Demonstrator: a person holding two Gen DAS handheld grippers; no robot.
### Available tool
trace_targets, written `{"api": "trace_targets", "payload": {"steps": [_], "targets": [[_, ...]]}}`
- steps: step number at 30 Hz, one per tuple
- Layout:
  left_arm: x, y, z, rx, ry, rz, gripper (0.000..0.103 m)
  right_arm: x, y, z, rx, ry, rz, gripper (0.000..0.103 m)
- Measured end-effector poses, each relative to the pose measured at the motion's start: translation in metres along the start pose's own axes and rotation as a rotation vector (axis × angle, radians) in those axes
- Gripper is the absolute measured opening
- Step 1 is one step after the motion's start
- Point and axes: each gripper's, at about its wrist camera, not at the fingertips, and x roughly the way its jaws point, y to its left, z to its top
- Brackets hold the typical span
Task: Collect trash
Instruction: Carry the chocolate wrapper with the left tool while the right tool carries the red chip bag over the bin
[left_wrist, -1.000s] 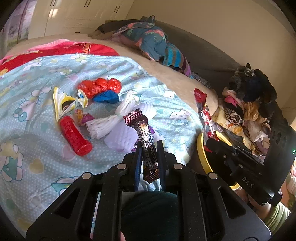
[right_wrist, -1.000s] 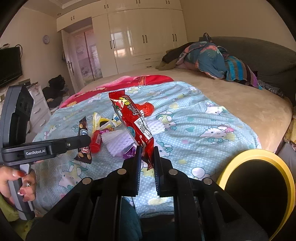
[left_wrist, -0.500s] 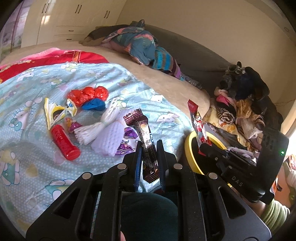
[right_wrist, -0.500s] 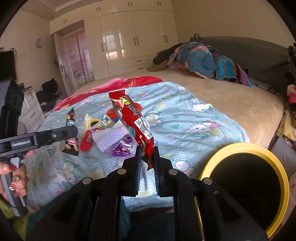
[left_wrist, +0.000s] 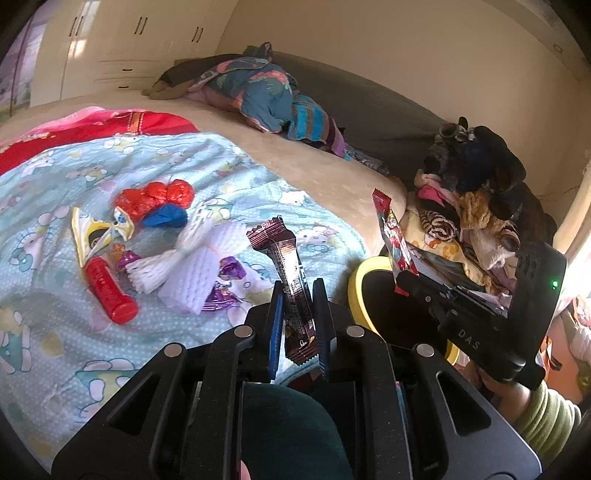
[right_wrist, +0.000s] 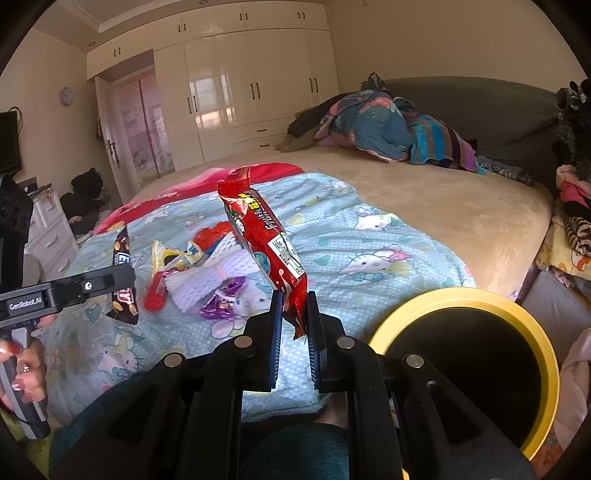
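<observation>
The round mouth of the yellow-rimmed bin (right_wrist: 524, 306) lies open and unblocked beside the bed (right_wrist: 443, 206) edge. In the left wrist view the right tool (left_wrist: 400, 282) with its red wrapper (left_wrist: 391, 240) hangs over the bin's rim, crowding that side. A heap of clothes and soft toys (left_wrist: 472, 206) rises close behind the bin. On the blanket (left_wrist: 44, 332), a loose cluster of litter (left_wrist: 155, 251) occupies the middle; the near blanket edge and the beige bedspread beyond are free.

Warm daylight, glare blown out at the right edge, fisheye-bent dark corners, slight blur
</observation>
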Motion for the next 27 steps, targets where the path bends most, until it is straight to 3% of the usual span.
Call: {"api": "trace_targets", "payload": {"steps": [27], "targets": [[0.027, -0.066, -0.006, 0.143, 0.034, -0.082, 0.011, -0.031, -0.068, -0.018, 0.104, 0.017, -0.101, 0.012]]}}
